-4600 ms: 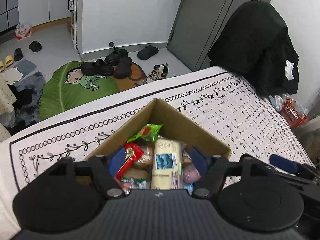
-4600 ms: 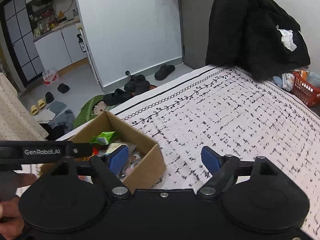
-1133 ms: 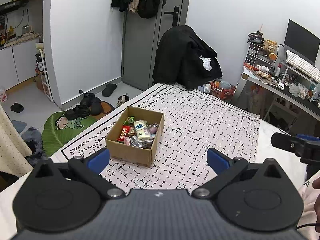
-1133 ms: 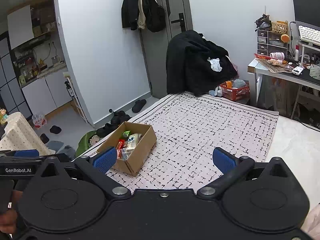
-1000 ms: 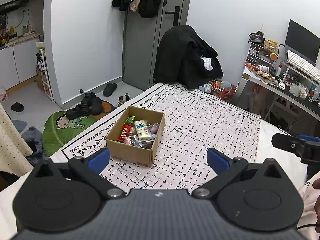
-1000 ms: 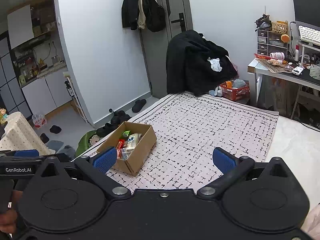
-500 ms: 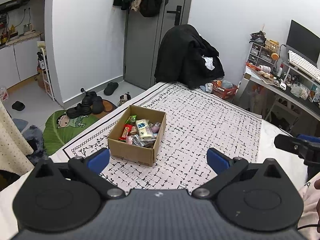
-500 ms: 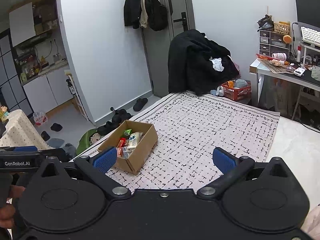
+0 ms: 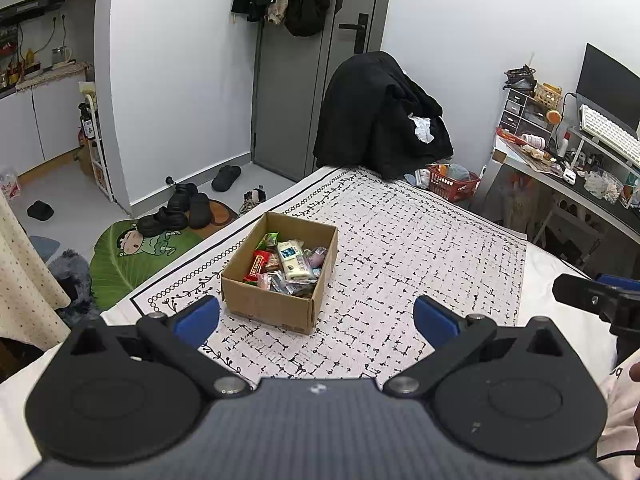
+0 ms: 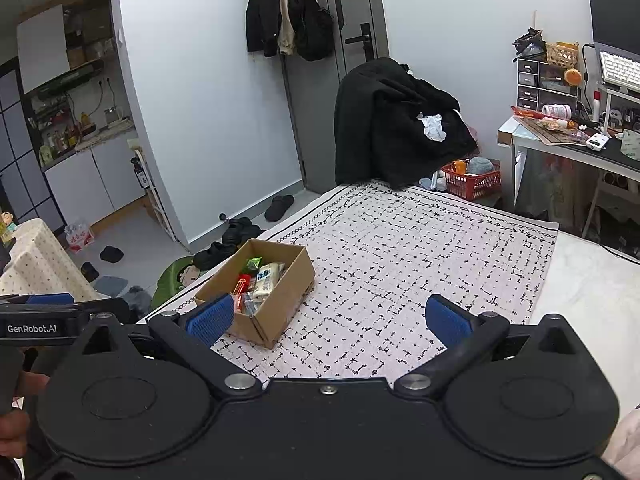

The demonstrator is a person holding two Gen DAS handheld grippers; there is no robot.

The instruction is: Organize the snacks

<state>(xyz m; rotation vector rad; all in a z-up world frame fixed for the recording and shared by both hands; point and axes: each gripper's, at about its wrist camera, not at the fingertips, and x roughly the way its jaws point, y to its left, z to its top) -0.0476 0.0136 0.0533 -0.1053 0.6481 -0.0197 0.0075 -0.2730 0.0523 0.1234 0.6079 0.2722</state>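
The left wrist view shows the box (image 9: 280,276) just left of frame centre, on the patterned cloth (image 9: 400,264), open at the top and full of snacks (image 9: 286,266): a green packet at the far end, a red bar at the left, a pale wrapped pack in the middle. Only this view shows the whole green leaf mat (image 9: 132,256) on the floor at the left, with dark shoes (image 9: 176,210) on its upper edge. At its right edge a black bar and a blue pad of the right gripper (image 9: 596,296) reach in.

The right wrist view puts the box (image 10: 260,288) at lower left, partly behind a blue pad, and shows the mat (image 10: 180,280) only as a sliver. Only here does the kitchen nook (image 10: 72,128) show at upper left, and the left gripper's (image 10: 52,312) labelled bar at the left edge, with fingers (image 10: 24,384) of a hand wrapped below it.

Both views carry the black coat (image 9: 380,120) on a chair at upper centre and the red basket (image 9: 454,184) beside it.

In its own view the left gripper (image 9: 316,320) is spread wide and holds nothing; it hangs above the near edge of the cloth, well short of the box. In its own view the right gripper (image 10: 328,320) is likewise spread wide and holds nothing, above the cloth, with the box off to its left.
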